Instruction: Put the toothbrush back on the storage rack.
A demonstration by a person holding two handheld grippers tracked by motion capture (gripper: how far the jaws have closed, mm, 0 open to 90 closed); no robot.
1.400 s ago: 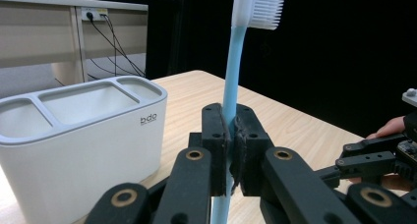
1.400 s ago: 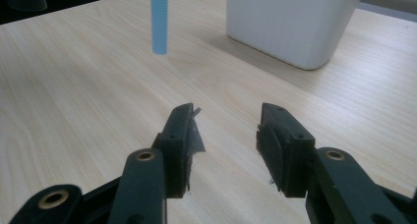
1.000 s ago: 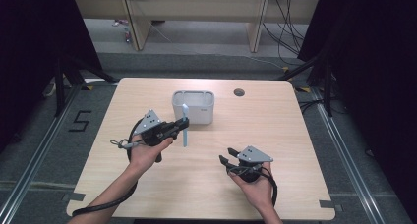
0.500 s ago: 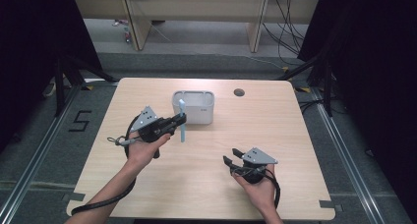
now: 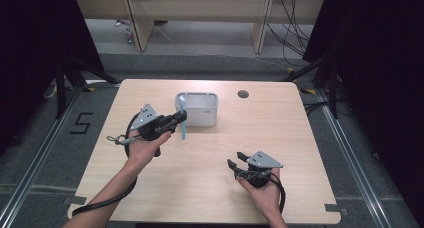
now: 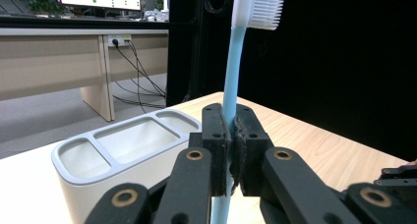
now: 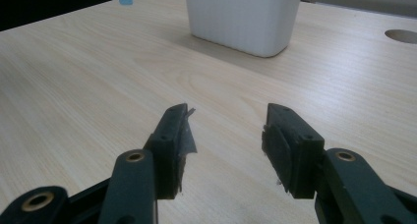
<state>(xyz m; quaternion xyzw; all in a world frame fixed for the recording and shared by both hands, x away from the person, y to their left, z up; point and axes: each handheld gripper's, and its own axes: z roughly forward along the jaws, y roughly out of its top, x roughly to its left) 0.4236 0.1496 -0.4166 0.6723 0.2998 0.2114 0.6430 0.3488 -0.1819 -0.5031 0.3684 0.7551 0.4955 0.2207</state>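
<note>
- Since a second ago: left gripper point(image 5: 180, 119) with the toothbrush point(image 5: 183, 122) barely shifted beside the holder; right gripper point(image 5: 237, 159) slid a bit right and toward the person, its jaws have just been opening, nothing between them.
- Toothbrush: light blue, upright, bristle head up, clamped mid-handle in the left gripper's closed jaws point(image 6: 230, 150), just in front of the white three-compartment holder point(image 5: 197, 109), above the table point(image 5: 300, 138).
- To do well: lift so the handle tip clears the rim, centre over one compartment, keep it vertical, lower, then release.
- Right gripper: jaws apart, empty, low over the table, well clear.
</note>
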